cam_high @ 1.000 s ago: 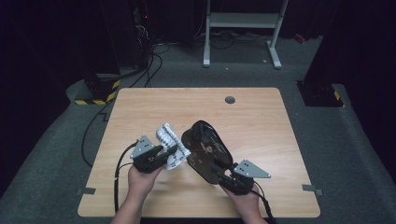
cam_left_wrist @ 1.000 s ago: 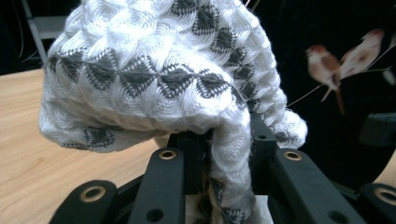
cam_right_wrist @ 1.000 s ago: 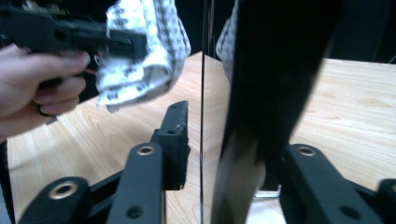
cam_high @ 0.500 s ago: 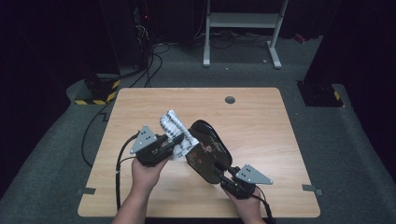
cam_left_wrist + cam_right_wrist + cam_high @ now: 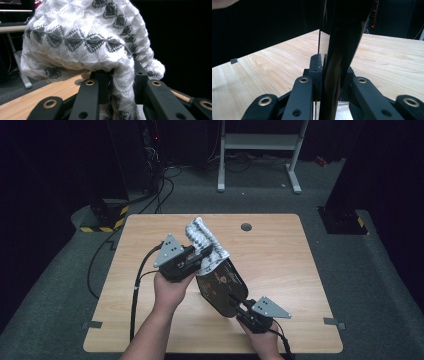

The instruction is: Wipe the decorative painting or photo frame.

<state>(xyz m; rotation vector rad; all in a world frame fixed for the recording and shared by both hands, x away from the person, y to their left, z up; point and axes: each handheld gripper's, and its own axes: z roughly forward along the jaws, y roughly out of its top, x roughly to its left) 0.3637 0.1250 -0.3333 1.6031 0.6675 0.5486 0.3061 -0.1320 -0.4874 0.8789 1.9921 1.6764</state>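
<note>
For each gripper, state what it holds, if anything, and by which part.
The left gripper clamps a fold of the white-and-grey knitted cloth. The right gripper, whose jaws have just been closing, grips the black bag by its lower edge.

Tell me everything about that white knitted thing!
The knit piece looks like soft wool, white with rows of grey diamonds in a bumpy pattern. It is bunched and floppy, held up above the table, not lying on it. The left gripper is shut on its lower part, and the cloth droops over the jaws. Its lower end meets the mouth of a dark, shiny bag, which the right gripper pinches. Whether it is a hat or a scarf is unclear.
</note>
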